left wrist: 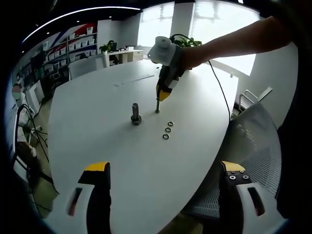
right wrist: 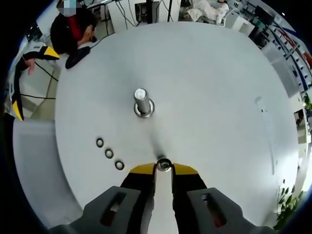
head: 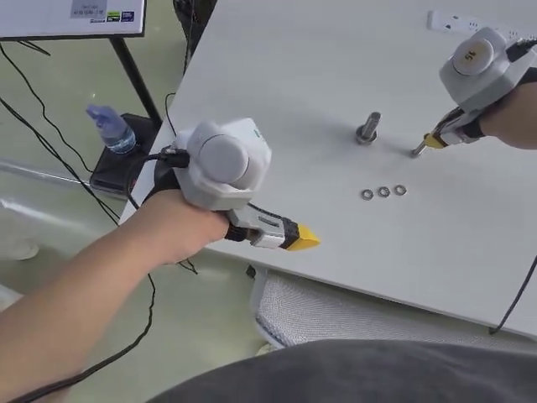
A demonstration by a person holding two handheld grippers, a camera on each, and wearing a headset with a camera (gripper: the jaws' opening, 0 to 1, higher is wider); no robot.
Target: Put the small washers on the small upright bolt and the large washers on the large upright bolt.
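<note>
right gripper fingers clenched on top of small bolt, at 4 o'clock of large bolt. three small washers lie on tabletop, 6 o'clock of large bolt. left gripper fingers spread wide, holding nothing. best: keep small bolt straight, let go slow.

Head view from above; opposed gripper views, large bolt in both.

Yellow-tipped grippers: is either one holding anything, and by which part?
The right gripper pinches the small bolt by its top end. The left gripper is open, holding nothing.
</note>
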